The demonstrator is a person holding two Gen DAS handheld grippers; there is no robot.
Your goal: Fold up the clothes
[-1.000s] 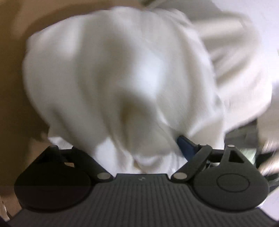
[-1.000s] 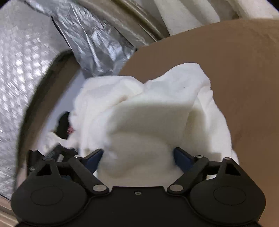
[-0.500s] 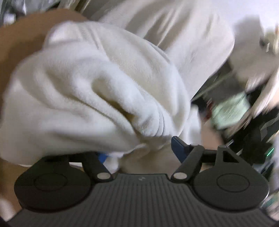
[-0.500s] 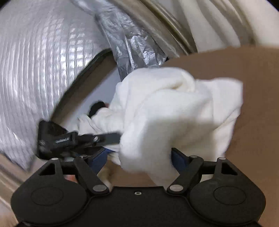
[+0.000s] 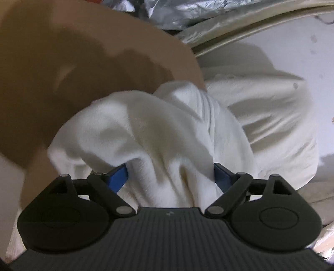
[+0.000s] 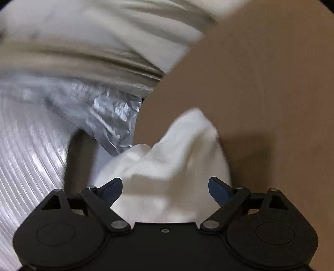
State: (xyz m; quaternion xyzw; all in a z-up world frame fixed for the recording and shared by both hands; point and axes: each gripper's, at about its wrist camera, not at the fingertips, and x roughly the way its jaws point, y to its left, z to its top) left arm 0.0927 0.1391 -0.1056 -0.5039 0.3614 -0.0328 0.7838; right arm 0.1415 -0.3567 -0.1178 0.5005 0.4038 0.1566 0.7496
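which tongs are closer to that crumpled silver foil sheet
Right, as far as can be judged. The foil sheet lies just ahead-left of the right tongs; from the left tongs it sits far off beyond the brown surface.

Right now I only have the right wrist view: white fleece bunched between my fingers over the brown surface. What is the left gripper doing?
Observer: The left gripper has a bunch of the white fleece garment between its blue fingers, which stand apart around the cloth.
Operator: Is anything lying past that fleece on the left side?
Observer: Yes, a second, cream-coloured cloth lies to the right of the fleece in that view, off the brown surface.
Operator: And behind the brown surface?
Observer: The left view shows crinkled silver foil along the top edge, sharper than the blurred foil in yours.
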